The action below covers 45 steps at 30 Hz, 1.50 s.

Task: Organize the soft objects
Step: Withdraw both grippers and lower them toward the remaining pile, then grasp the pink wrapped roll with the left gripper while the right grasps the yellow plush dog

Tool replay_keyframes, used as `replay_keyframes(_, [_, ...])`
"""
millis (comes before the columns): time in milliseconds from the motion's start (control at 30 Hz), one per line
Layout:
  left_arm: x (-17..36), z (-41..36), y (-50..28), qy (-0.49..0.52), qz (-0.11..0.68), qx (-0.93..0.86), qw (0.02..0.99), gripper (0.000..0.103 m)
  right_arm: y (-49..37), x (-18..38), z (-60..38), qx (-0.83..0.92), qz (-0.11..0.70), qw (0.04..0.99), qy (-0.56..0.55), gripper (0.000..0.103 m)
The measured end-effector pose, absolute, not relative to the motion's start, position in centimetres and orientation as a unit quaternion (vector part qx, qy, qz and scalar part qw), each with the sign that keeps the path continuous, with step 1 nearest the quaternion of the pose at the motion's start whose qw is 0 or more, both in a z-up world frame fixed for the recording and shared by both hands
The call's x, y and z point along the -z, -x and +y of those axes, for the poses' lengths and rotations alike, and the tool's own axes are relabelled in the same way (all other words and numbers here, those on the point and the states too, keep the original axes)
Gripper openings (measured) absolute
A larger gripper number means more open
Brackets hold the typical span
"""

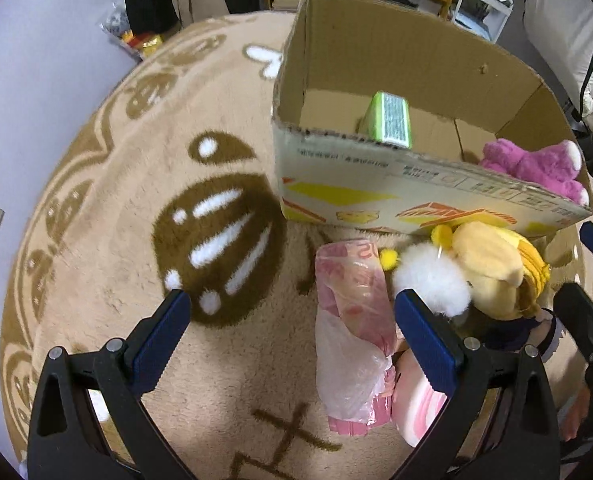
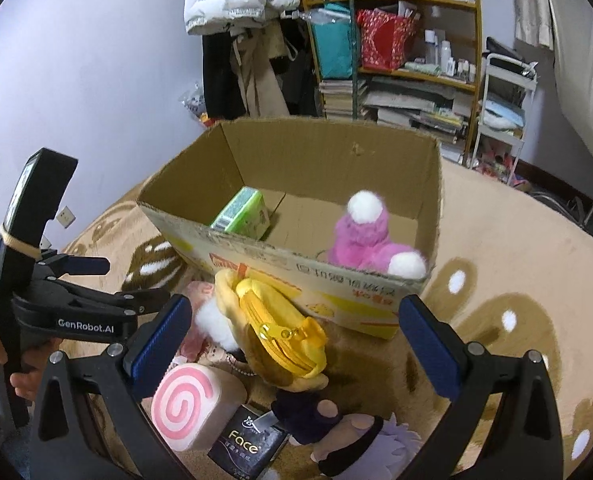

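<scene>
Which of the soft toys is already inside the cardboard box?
The pink plush toy with white tips, in the right corner of the cardboard box. The yellow plush and the swirl cushion lie outside on the rug.

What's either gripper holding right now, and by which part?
Nothing. The left gripper and the right gripper are both open, with nothing clamped. The yellow plush lies on the rug between the right fingers, ungripped.

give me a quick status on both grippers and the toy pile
Left gripper open, empty. Right gripper open over yellow plush. Pink plush and green pack already in cardboard box. Nothing blocking.
</scene>
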<state>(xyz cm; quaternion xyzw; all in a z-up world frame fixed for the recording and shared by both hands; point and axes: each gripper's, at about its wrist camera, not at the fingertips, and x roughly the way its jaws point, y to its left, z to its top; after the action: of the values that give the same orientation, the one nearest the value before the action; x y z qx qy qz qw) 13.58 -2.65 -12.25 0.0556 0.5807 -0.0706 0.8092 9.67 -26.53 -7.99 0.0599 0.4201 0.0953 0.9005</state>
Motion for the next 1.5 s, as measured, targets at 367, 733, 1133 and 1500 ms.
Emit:
replay_keyframes(367, [14.5, -3.5, -14.4, -0.055, 0.62, 0.086, 0.778, 0.101, -10.7, 10.0, -25.7, -0.097, 0.45, 0.886, -0.06, 0.103])
replay_keyframes(733, [17.2, -4.5, -15.3, -0.067, 0.645, 0.086, 0.756, 0.101, -11.6, 11.9, -25.5, -0.106, 0.482, 0.867, -0.075, 0.098])
replay_keyframes(1133, [19.0, -6.2, -15.6, -0.073, 0.654, 0.1, 0.746, 0.091, -11.9, 13.1, -24.6, -0.131, 0.505, 0.85, -0.076, 0.067])
replay_keyframes(1500, [18.1, -4.9, -14.5, -0.039, 0.65, 0.129, 0.748, 0.046, -11.5, 12.3, -23.8, -0.134, 0.492, 0.858, -0.056, 0.049])
